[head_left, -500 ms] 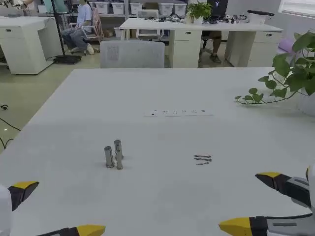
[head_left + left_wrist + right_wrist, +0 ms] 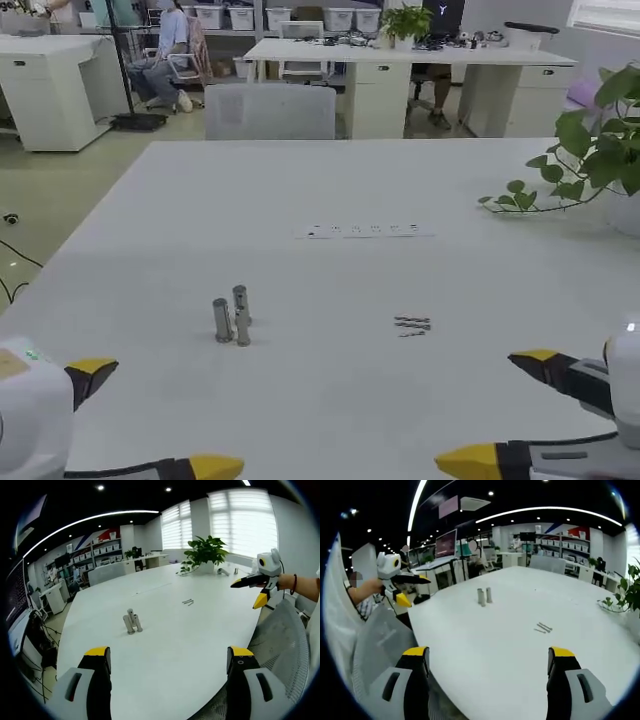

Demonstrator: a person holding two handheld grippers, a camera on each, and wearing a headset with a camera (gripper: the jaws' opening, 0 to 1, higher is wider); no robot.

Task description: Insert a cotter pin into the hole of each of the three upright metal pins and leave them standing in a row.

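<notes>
The left gripper (image 2: 155,417) has come up and to the right in the head view since the earlier frame, so more of its white body now shows at the lower left corner. The right gripper (image 2: 498,408) has edged slightly to the left. Nothing on the worktop (image 2: 350,180) has shifted.

The left gripper's yellow-tipped fingers (image 2: 92,370) are spread wide with nothing between them, held near the front edge of the worktop. Ahead of it and to the right, the three metal pins (image 2: 232,320) stand upright in a tight cluster rather than a row, two in front and one behind. They are short grey cylinders, and whether they touch one another cannot be told. The left gripper view shows them (image 2: 131,621) ahead between its own open fingers.

Well apart to the right lie the cotter pins (image 2: 411,325), thin and dark, flat on the worktop and close together. Farther back lies a white power strip (image 2: 365,231).

The right gripper's fingers also stand wide apart and hold nothing. A potted plant (image 2: 590,140) sits at the far right edge.
</notes>
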